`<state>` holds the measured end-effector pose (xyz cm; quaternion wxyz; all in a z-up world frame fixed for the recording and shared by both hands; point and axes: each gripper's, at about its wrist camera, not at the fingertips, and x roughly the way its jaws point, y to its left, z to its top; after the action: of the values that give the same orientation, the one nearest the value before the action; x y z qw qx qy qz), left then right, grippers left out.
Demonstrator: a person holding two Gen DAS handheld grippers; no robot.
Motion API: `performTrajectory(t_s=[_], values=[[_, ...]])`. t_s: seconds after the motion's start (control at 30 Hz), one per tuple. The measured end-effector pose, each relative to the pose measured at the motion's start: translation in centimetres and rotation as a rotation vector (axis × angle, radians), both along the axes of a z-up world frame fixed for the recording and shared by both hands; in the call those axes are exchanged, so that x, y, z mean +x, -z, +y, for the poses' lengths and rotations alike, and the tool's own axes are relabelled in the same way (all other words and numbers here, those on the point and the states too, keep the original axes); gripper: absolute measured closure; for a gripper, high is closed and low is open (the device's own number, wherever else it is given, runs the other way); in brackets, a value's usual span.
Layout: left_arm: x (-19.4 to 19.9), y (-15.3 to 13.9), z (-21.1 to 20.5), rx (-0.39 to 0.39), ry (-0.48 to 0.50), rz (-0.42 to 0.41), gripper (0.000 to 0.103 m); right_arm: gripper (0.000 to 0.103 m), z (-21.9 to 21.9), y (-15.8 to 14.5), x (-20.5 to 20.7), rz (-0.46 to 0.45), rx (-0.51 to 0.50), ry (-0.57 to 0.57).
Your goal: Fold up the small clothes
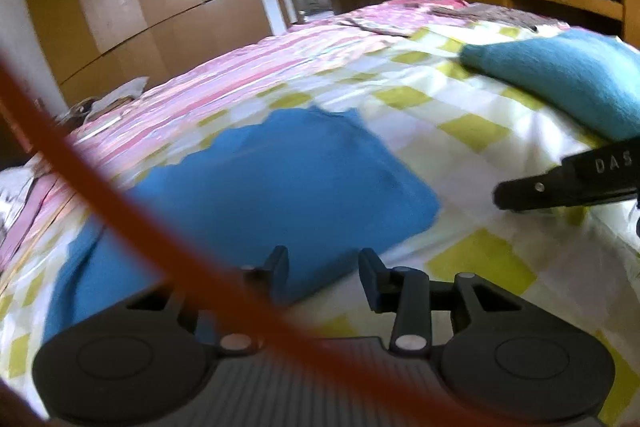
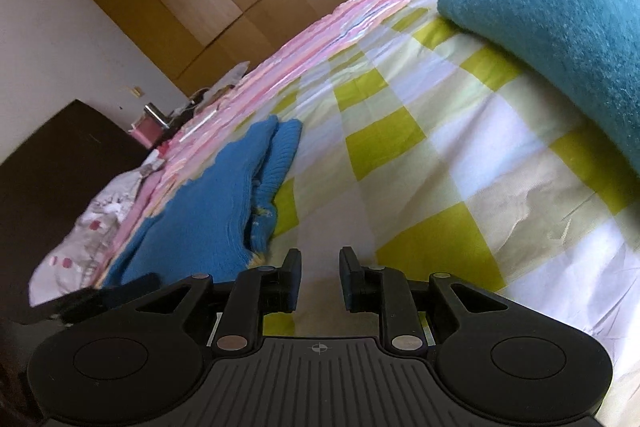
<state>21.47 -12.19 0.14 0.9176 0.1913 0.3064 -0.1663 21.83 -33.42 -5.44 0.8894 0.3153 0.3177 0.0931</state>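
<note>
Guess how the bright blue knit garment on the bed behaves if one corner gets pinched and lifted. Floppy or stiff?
Probably floppy: the blue knit garment lies limp, in soft folds, on the checked bedsheet, so a lifted corner would likely drape. It looks thick and ribbed, so likely grippy, not slippery. Its stacked layers may slide apart if pushed.

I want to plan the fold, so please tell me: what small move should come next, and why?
Probably bring the left gripper down onto the near edge of the blue knit garment. Its jaws stand apart with nothing gripped, right above that edge. The right gripper hangs over bare checked bedsheet, beside the garment.
</note>
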Motion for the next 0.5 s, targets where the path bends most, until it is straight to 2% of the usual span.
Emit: performTrajectory(t_s=[0.17, 0.5], values=[[0.0, 1.2, -2.5, 0.056, 0.024, -0.019, 0.051, 0.081, -0.7, 0.2, -0.1, 0.001, 0.020, 0.005], [0.9, 2.0, -4.2, 0.080, 0.028, -0.061, 0.042, 0.081, -0.9, 0.5, 0.1, -0.004, 0.040, 0.007]])
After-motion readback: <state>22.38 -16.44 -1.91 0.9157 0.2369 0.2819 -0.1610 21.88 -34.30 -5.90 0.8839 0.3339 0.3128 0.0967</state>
